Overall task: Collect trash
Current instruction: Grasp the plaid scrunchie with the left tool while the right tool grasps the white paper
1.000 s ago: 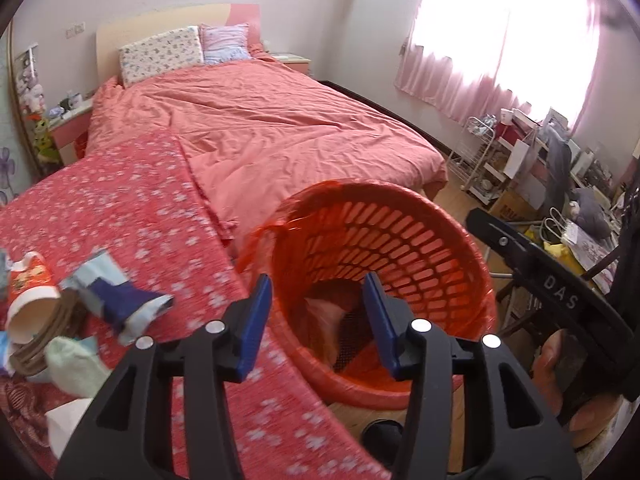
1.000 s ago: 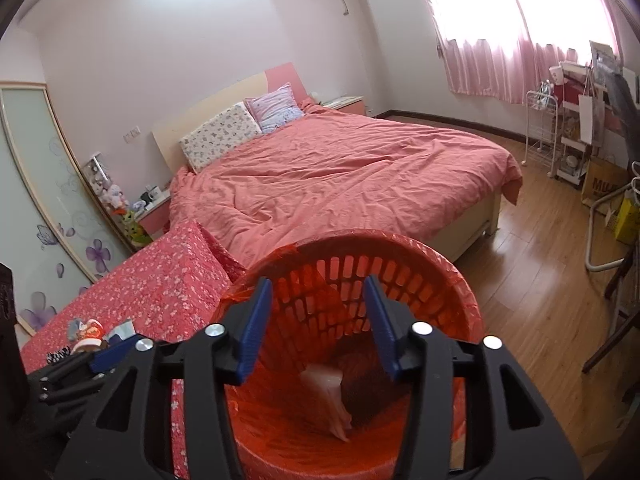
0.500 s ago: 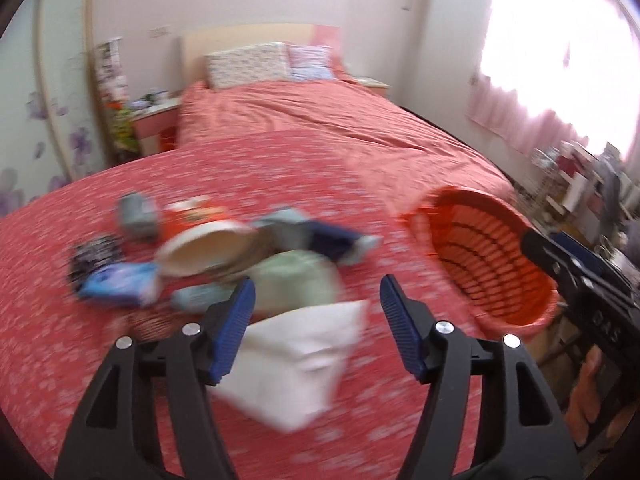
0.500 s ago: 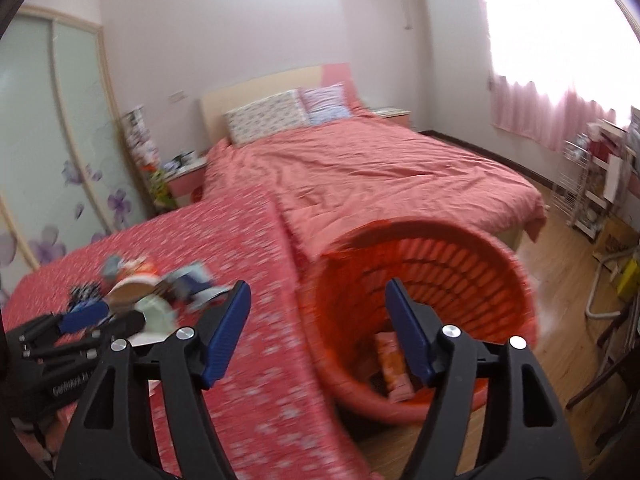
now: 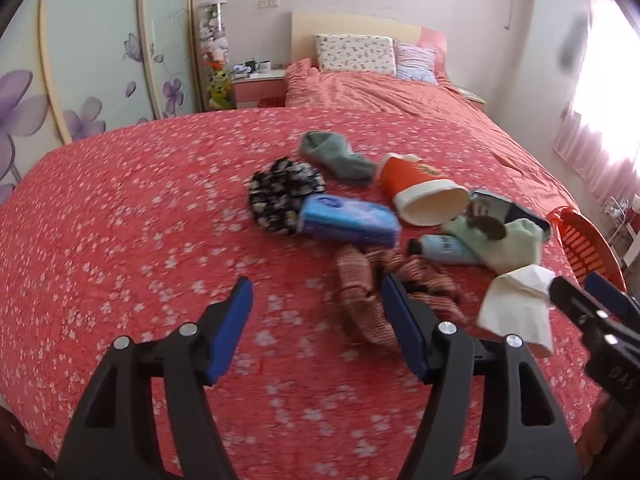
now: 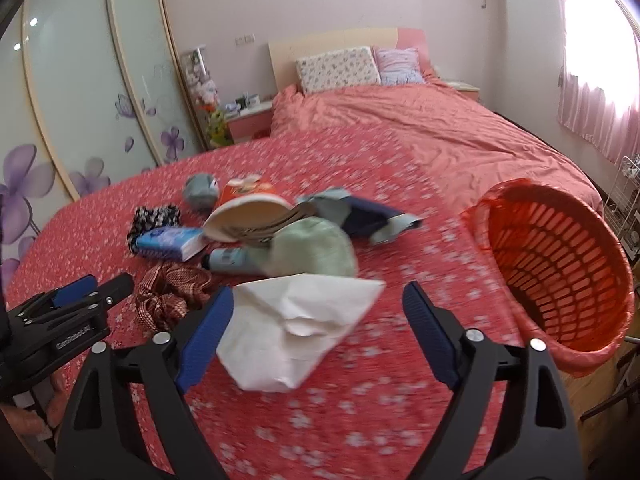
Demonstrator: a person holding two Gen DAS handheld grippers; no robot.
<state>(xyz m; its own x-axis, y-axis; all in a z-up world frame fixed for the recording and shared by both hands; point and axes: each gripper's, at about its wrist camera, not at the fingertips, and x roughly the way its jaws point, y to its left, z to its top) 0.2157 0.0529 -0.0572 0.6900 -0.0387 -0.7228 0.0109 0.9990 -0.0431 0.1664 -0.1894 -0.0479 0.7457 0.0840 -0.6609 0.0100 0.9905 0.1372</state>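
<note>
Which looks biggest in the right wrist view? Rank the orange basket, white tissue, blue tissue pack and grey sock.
1. orange basket
2. white tissue, though nearness to the camera inflates it
3. blue tissue pack
4. grey sock, blurred but close in size to the pack

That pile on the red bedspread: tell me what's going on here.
A person is collecting trash with two tools. The right hand-held gripper is open around a crumpled white paper, not yet closed on it. The left hand-held gripper is open and empty near a checkered cloth. The orange basket waits at the bed's edge.
</note>
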